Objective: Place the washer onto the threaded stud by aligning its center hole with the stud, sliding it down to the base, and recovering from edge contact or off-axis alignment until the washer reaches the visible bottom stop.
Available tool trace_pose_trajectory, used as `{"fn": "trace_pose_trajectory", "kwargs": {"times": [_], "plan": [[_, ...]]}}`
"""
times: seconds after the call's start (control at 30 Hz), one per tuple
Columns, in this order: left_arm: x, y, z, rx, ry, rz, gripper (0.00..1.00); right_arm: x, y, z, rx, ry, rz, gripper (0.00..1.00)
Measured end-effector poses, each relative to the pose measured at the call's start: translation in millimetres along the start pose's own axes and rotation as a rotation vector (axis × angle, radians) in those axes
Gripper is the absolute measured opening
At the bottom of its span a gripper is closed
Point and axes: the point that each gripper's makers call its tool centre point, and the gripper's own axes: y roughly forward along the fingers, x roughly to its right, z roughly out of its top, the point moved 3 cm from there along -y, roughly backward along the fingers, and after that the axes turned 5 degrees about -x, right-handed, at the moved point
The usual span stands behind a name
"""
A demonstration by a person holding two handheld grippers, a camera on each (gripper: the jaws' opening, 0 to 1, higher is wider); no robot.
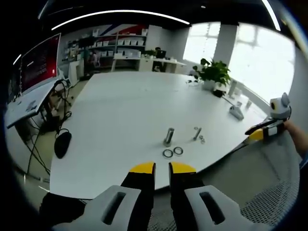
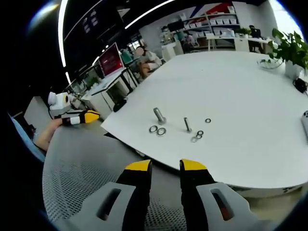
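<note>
Now both claws (image 1: 162, 167) (image 2: 166, 165) slightly parted, empty; washers (image 1: 173, 152) near table edge (image 1: 144, 179); tabletop beyond bare

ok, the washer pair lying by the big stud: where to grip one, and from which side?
Take the outer washer by its rim, across the ring. It lies flat on the white table, so come from above with the right gripper, probably tilting to get a jaw under the edge. Its neighbour sits close, maybe touching, and the stud stands just behind; approach from the table-edge side.
</note>
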Motion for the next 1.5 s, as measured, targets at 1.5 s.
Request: {"fn": "trace_pose_trajectory", "kwargs": {"times": [1.5], "plan": [[-2.7, 0, 4.5, 0.032, 0.017, 0.002, 0.09, 0, 2, 19.9, -0.229, -0.349, 0.105, 0.26]]}}
